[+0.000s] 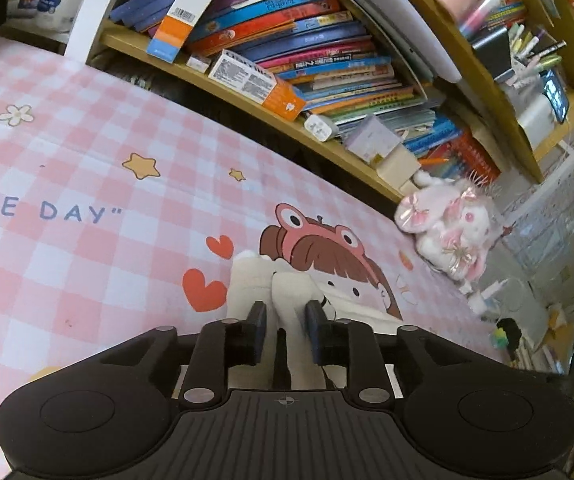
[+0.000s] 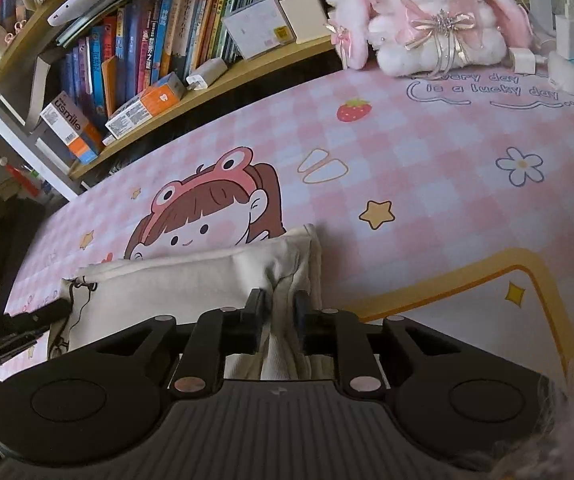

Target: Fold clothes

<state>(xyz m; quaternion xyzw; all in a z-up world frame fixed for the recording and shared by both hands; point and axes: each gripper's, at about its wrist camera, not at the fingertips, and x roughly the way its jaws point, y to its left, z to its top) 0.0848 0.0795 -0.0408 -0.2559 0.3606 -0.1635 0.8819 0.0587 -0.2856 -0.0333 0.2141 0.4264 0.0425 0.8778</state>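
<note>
1. On the pink mat (image 2: pixel 427 168), 6 o'clock in both views: cream garment (image 2: pixel 191 280).
2. Left gripper (image 1: pixel 285 312) and right gripper (image 2: pixel 279 304): jaws narrow, each pinching a cloth bunch, probably to carry a fold.

A child's room at home
A wooden bookshelf (image 2: pixel 223 80) crammed with picture books (image 1: pixel 319 40), a pink-checked cartoon mat (image 2: pixel 427 152) printed with a frog-hatted girl, stars and hearts, a plush bunny (image 2: pixel 427 12) with pink bows, and a cup of coloured pens (image 1: pixel 535 48)
</note>
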